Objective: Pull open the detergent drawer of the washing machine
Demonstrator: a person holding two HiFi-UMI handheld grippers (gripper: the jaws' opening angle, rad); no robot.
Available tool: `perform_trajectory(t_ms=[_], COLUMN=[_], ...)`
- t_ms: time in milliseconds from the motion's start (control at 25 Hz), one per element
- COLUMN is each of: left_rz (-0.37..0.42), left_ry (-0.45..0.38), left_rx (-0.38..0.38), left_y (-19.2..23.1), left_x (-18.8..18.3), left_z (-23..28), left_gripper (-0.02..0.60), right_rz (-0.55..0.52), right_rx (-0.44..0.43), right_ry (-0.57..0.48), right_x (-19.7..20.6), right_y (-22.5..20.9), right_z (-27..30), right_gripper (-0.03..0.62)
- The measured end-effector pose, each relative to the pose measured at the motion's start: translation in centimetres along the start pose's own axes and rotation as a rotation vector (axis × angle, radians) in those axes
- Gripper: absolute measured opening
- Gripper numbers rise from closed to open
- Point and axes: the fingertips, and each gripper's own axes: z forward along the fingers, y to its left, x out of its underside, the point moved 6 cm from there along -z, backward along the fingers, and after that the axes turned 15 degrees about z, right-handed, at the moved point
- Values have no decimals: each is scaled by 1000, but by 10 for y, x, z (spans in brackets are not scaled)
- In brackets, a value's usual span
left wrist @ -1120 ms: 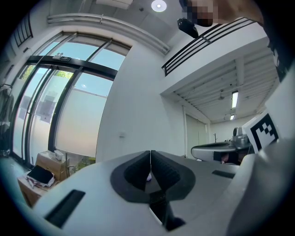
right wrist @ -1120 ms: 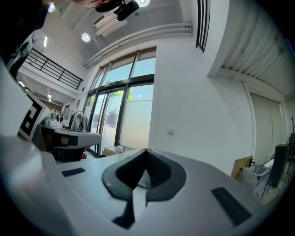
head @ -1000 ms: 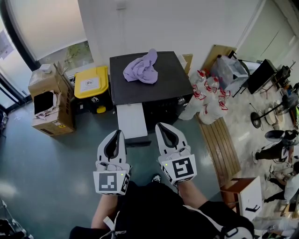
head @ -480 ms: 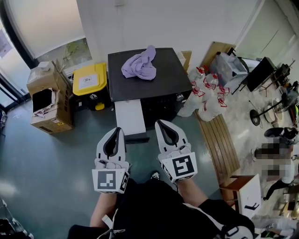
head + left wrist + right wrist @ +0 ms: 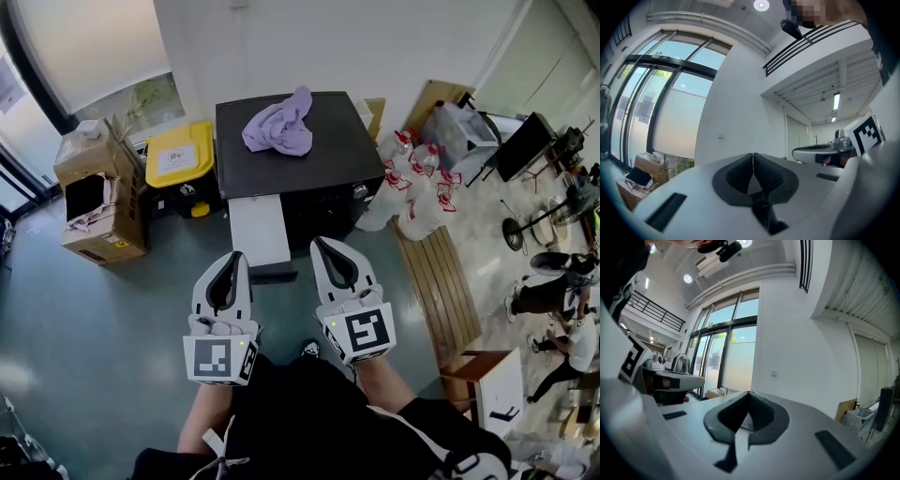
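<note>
Two shut grippers held short of the washing machine (image 5: pixel 328 155)

Only the head view shows the black machine at 12 o'clock, with its white detergent drawer (image 5: pixel 259 232) jutting from the front's left part. The left gripper (image 5: pixel 234 257) at 7 o'clock and the right gripper (image 5: pixel 320 245) at 5 are clear of it. A purple cloth (image 5: pixel 278 124) lies on top. The gripper views show white wall and windows beyond jaws pressed together, empty.

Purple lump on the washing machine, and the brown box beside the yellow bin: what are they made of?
The purple lump looks like soft cloth: it lies crumpled in folds. The brown box looks like matte cardboard: its flaps are bent open.
</note>
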Motion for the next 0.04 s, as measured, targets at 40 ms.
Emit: perform_trajectory(t_ms=[40], left_rz=[0], left_ry=[1], left_rx=[0], left_y=[-1], left_x=[0], left_z=[1], left_gripper=[25], right_rz=[-2], right_rx=[0], right_ry=[0], right_x=[-1], right_y=[-1], right_z=[0], right_gripper=[8])
